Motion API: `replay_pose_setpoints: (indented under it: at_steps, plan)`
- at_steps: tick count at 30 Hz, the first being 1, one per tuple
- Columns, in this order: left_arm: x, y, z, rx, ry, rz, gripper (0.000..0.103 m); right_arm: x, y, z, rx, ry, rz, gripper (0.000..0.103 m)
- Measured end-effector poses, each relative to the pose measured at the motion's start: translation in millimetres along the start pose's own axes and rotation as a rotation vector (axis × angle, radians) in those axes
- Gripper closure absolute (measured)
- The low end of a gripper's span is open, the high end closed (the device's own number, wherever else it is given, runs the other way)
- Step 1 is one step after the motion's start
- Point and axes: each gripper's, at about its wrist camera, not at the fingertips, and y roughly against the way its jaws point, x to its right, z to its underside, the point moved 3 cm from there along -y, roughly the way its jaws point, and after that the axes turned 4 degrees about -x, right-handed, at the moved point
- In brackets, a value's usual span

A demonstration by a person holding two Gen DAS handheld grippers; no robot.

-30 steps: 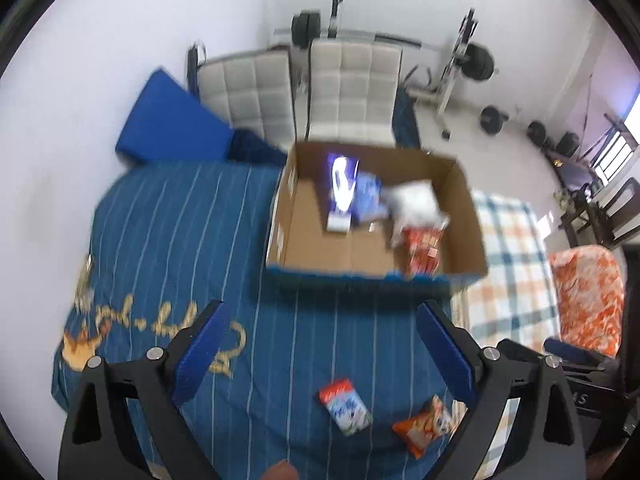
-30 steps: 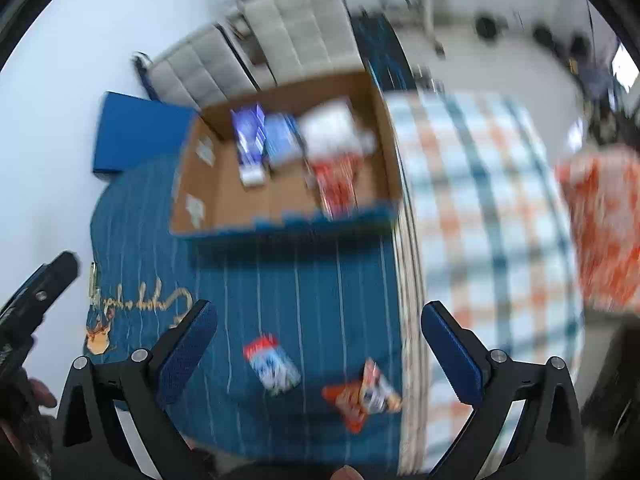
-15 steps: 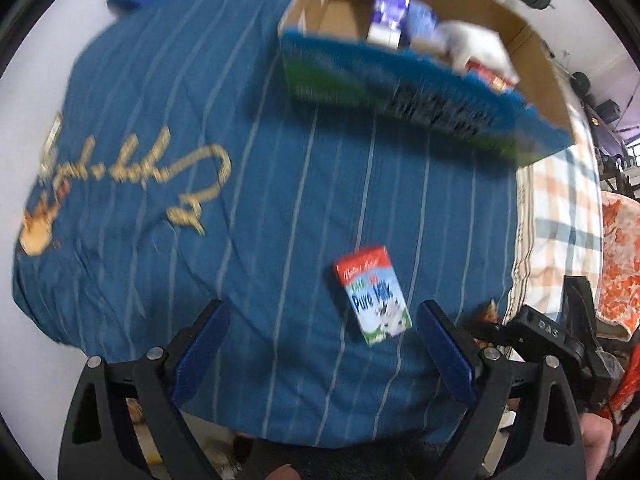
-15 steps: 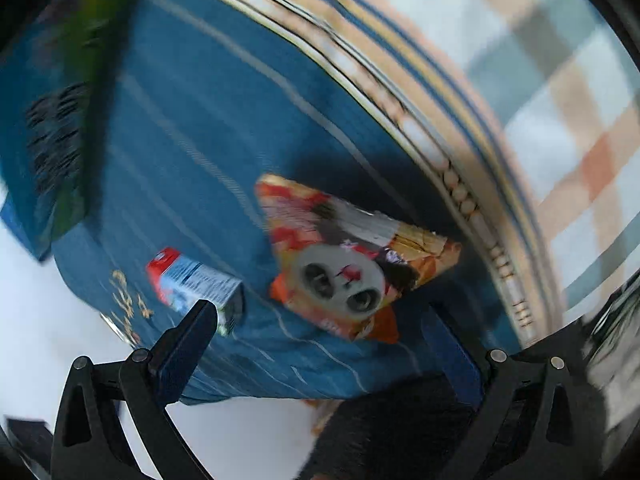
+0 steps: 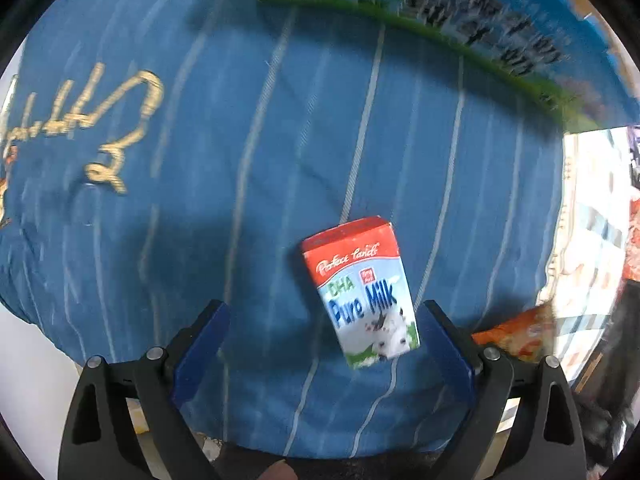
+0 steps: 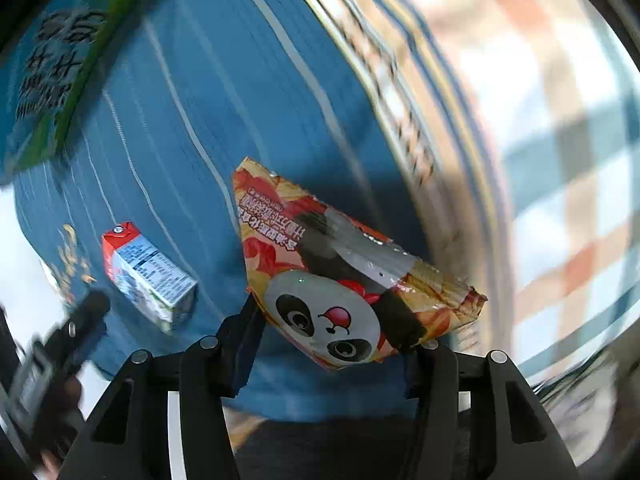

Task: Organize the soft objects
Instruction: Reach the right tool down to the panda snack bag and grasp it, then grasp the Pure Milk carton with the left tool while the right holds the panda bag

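A small "Pure Milk" carton point(image 5: 362, 290) with a red top lies on the blue striped blanket point(image 5: 240, 160). My left gripper point(image 5: 320, 344) is open just short of it, the carton near the right finger. An orange panda snack bag point(image 6: 344, 276) lies on the blanket near its striped edge. My right gripper point(image 6: 332, 344) is open with the bag's near end between its fingers. The carton also shows in the right wrist view point(image 6: 148, 276), left of the bag. The bag's corner shows in the left wrist view point(image 5: 516, 336).
The blue and green side of a cardboard box point(image 5: 460, 24) stands at the far end of the blanket, also in the right wrist view point(image 6: 52, 68). A plaid sheet point(image 6: 560, 160) lies to the right. The left gripper shows in the right wrist view point(image 6: 56, 352).
Both grippers have dropped from high above the bed down to the blanket. The left has closed in on the milk carton, the right on the panda bag. Both stay open.
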Motion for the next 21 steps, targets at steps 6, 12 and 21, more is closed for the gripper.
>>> replay_pose_setpoints:
  at_steps: [6,12,21]
  plan:
    - [15,-46,-10,-0.099,-0.029,-0.029,0.006,-15,21,-8,0.086,0.14,0.153,0.047]
    - [28,-46,-8,-0.064,-0.145,-0.063,0.019,-24,19,-8,0.075,0.19,0.209,0.047]
    - [24,-40,-10,-0.069,-0.215,-0.071,0.041,-58,12,-26,0.053,0.257,0.272,0.047]
